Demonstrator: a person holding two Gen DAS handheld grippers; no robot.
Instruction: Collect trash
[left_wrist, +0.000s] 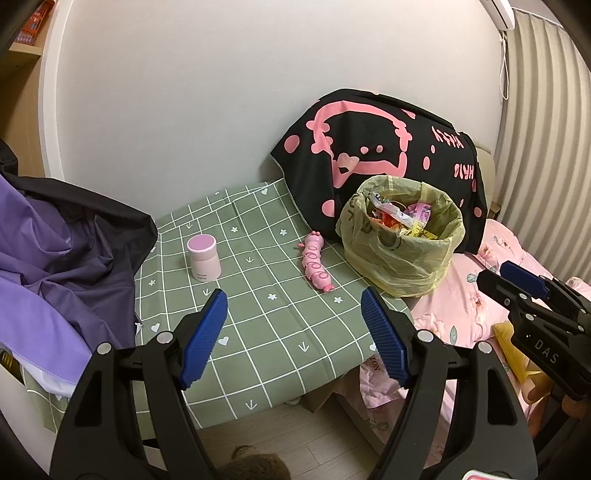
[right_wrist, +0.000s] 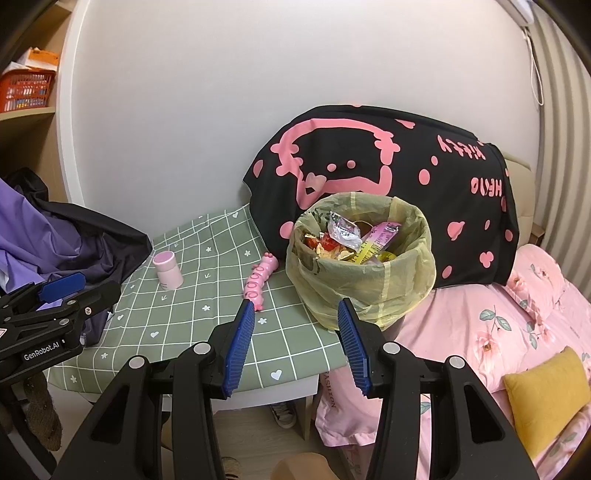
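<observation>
Left wrist view | left gripper (left_wrist: 293, 332) hanging wide apart, gripping nothing, above green checked cloth (left_wrist: 273, 328) | right gripper (right_wrist: 296, 343) gaping empty beside wrapper-filled trash bag (right_wrist: 369, 291)

White wall (left_wrist: 221, 92), grey curtain (left_wrist: 535, 129), wood floor (left_wrist: 295, 439), shelf (right_wrist: 26, 114).

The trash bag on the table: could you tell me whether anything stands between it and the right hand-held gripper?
Nothing visible does. The right hand-held gripper is open and empty, with only bare green tablecloth before the trash bag; the pink caterpillar toy lies off to the left.
</observation>
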